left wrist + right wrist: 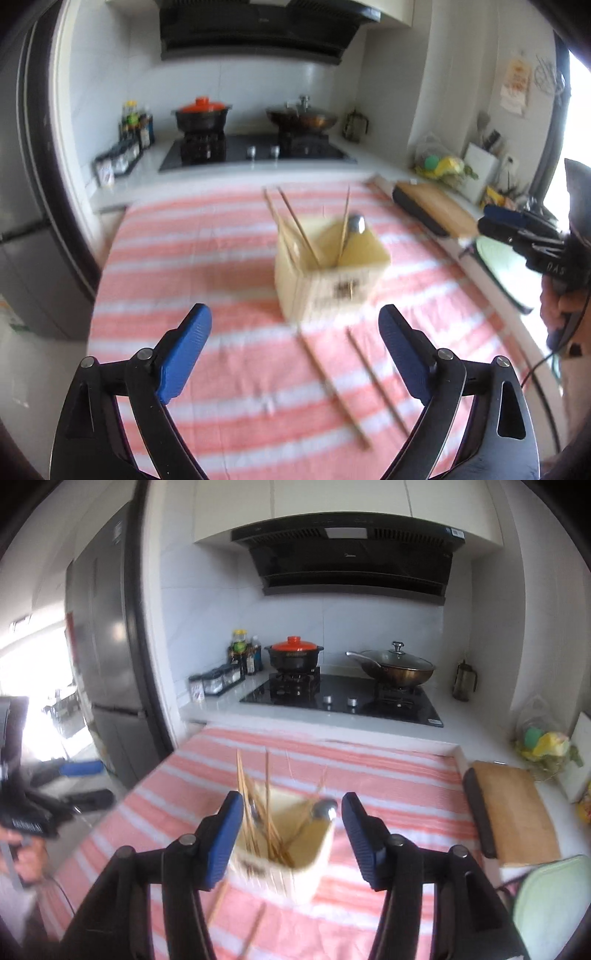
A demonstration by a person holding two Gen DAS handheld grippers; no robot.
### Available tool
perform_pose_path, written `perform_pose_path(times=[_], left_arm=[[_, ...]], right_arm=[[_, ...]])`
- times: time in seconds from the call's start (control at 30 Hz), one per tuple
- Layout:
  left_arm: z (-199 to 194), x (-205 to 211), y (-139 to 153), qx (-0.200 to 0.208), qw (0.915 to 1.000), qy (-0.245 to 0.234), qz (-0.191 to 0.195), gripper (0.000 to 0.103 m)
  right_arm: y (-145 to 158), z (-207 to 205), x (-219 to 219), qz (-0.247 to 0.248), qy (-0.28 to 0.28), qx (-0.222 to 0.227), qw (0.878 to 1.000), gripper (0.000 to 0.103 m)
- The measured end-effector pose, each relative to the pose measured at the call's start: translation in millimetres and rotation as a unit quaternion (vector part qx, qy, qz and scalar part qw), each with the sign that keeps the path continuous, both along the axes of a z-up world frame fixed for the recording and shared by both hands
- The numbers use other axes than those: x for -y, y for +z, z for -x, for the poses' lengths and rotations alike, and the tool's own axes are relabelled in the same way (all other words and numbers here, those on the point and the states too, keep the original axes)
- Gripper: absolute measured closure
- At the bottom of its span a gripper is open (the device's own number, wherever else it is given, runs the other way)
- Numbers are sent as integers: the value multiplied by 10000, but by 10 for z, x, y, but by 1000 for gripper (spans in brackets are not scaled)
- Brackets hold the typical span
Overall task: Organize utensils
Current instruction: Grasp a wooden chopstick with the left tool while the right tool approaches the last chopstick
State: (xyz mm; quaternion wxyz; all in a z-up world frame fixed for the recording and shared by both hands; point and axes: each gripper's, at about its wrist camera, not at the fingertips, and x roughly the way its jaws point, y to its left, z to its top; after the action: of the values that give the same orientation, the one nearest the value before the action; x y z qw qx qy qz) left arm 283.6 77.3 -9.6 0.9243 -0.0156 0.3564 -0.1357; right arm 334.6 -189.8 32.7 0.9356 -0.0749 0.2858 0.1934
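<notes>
Left wrist view: the left gripper [295, 354] hangs above the striped cloth [184, 258] with its jaws spread wide and nothing between them. Two loose chopsticks [332, 387] lie on the cloth just ahead of the blue pads [184, 354], side by side but apart, both running from the foot of the utensil box [325, 273] toward the camera. The wide jaw setting suits an approach to one of these thin sticks — likely the next pickup, though that is a judgement only.

Right wrist view: the right gripper [291, 834] is also spread wide and carries nothing. It is held directly over the box [288, 853], which shows between its two pads. This position is consistent with a drop-off point above the open top; whether anything has just been dropped cannot be told.

Utensil box — condition:
- Pale cream, rectangular, open-topped, with a dark printed mark on the near face.
- Stands upright near the middle of the cloth, well apart from the hob [343, 698] and the cutting board [517, 812].
- Holds several wooden chopsticks leaning at mixed angles and a metal spoon [356, 223] with its bowl above the rim.
- Motion blur softens its edges in both views, so the exact count of sticks inside cannot be read.
</notes>
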Motion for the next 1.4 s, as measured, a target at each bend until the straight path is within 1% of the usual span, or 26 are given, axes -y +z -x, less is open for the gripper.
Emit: perform_pose_path(times=[0.03, 0.1, 0.13, 0.17, 0.2, 0.23, 0.3, 0.37, 0.43, 0.47, 0.53, 0.63, 0.77, 0.83, 0.9, 0.97, 1.0, 1.03, 1.07, 1.1, 1.13, 1.17, 1.2, 1.23, 1.37, 1.4], left_arm=[[189, -8, -250, -222, 9997, 32, 95, 10], [442, 4, -646, -543, 9978, 215, 302, 10], [609, 29, -910, -749, 9954, 364, 468, 10], [736, 50, -1095, -887, 9931, 463, 606, 11], [859, 76, -1259, -1012, 9907, 528, 737, 11], [976, 111, -1431, -1149, 9878, 591, 875, 11], [1086, 190, -1599, -1263, 9863, 584, 882, 11], [1096, 311, -1657, -1352, 9873, 435, 707, 12], [1054, 402, -1608, -1240, 9899, 325, 612, 12], [1012, 449, -1565, -1149, 9913, 259, 583, 11], [880, 527, -1502, -1036, 9933, 198, 480, 11], [579, 664, -1480, -909, 9955, 169, 196, 11], [216, 741, -1659, -1013, 9942, 370, -46, 12], [114, 787, -1771, -1077, 9930, 454, -175, 14], [36, 830, -1878, -1136, 9914, 562, -317, 18], [0, 851, -1963, -1219, 9900, 612, -362, 23], [-3, 867, -1980, -1204, 9899, 624, -416, 23], [17, 895, -1975, -1100, 9905, 617, -544, 26], [32, 918, -1968, -1053, 9911, 565, -592, 36], [45, 928, -1962, -1015, 9917, 513, -599, 41], [61, 936, -1949, -974, 9921, 490, -616, 57], [69, 934, -1946, -962, 9921, 485, -639, 79], [63, 942, -1934, -972, 9921, 471, -646, 88], [65, 938, -1929, -981, 9921, 465, -633, 94], [144, 829, -1935, -977, 9923, 552, -526, 98], [170, 818, -1933, -980, 9922, 561, -520, 98]], right_arm=[[-143, 180, 47, 115, 4, -20, 9999, 47], [-512, 550, 129, 233, -42, -69, 9997, 47], [-744, 743, 159, 251, -25, -140, 9996, 47], [-975, 939, 189, 259, -26, -207, 9994, 47], [-1241, 1162, 207, 298, -117, -259, 9992, 47], [-1437, 1333, 213, 332, -245, -318, 9986, 47], [-1761, 1624, 228, 222, -472, -498, 9974, 47], [-1918, 1815, 239, 4, -580, -610, 9964, 47], [-1980, 1889, 250, -154, -518, -718, 9960, 47], [-1990, 1894, 230, -154, -480, -740, 9960, 47], [-1989, 1890, 171, -87, -471, -724, 9962, 47], [-1958, 1757, 54, -81, -394, -809, 9959, 47], [-1934, 1648, -50, -14, -330, -846, 9959, 47], [-1940, 1599, -78, -9, -318, -931, 9951, 47], [-1956, 1585, -85, -57, -344, -1003, 9943, 47], [-1970, 1558, -82, -141, -362, -1095, 9932, 47], [-1979, 1541, -89, -170, -352, -1146, 9926, 47], [-1995, 1509, -108, -175, -327, -1228, 9917, 47], [-2014, 1475, -140, -139, -293, -1295, 9910, 47], [-2034, 1446, -176, -93, -249, -1343, 9906, 47], [-2052, 1410, -216, -41, -212, -1375, 9903, 47], [-2075, 1366, -262, 23, -182, -1407, 9899, 47], [-2094, 1317, -307, 70, -156, -1443, 9894, 46], [-2116, 1268, -345, 92, -134, -1479, 9889, 46], [-2220, 1056, -502, 139, -41, -1731, 9848, 48], [-2249, 1006, -539, 172, -9, -1771, 9841, 52]])
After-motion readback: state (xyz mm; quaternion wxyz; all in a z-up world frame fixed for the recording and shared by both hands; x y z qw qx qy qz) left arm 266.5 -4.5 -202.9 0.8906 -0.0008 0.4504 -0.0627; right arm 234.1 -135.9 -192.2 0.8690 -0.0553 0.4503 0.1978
